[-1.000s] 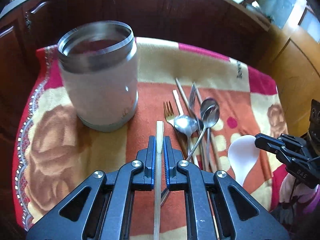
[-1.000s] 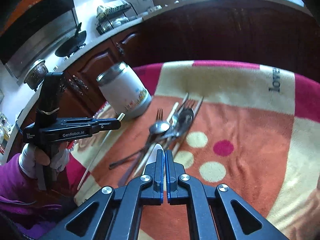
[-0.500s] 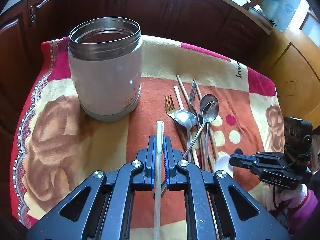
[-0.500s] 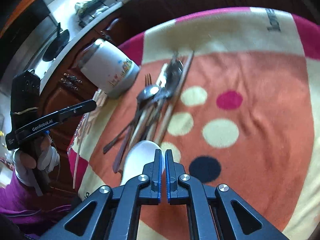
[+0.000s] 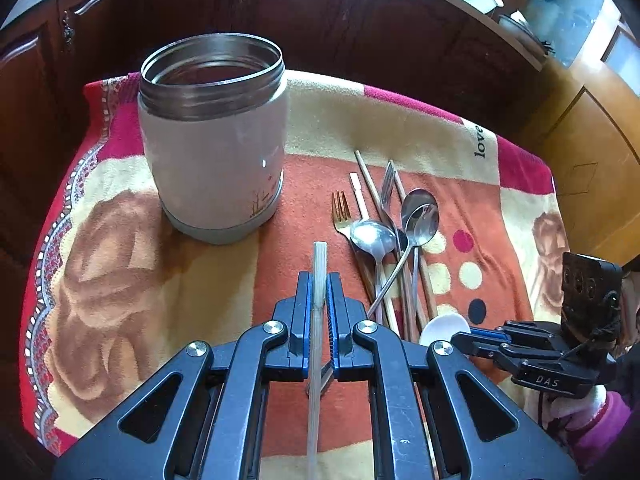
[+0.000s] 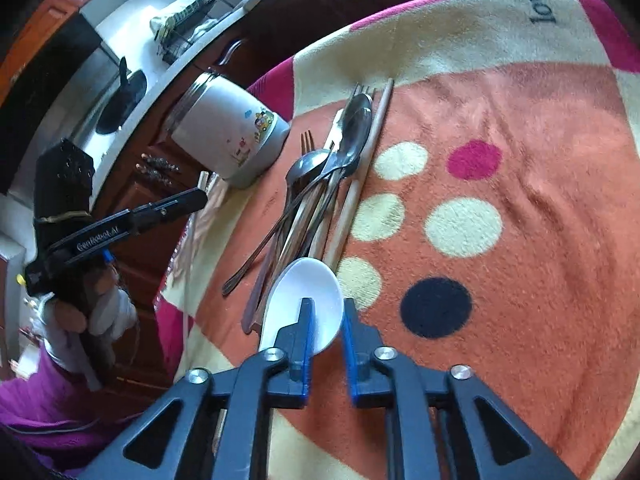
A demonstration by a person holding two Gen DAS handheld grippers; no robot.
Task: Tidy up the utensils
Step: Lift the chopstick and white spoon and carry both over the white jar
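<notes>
My left gripper (image 5: 319, 280) is shut on a pale chopstick (image 5: 320, 256), held in the air in front of the white steel jar (image 5: 212, 140), whose mouth is uncovered. Several metal spoons, forks and chopsticks (image 5: 392, 240) lie in a pile on the patterned blanket (image 5: 120, 280) to the right of the jar. In the right wrist view my right gripper (image 6: 326, 304) is low over a white plastic spoon (image 6: 316, 280) at the near end of the pile (image 6: 320, 184). Its jaws are opening, with the spoon's bowl partly between them and not pressed.
Dark wood cabinets (image 5: 360, 20) run along the far edge of the blanket. A stove with a pan (image 6: 120, 96) and a dish rack (image 6: 184, 20) stand on the counter behind. A white-gloved hand with a purple sleeve (image 6: 80, 320) holds the left gripper (image 6: 196, 200).
My right gripper has sunk to the white spoon and its jaws have parted from fully shut. The left gripper still clamps the pale chopstick.
</notes>
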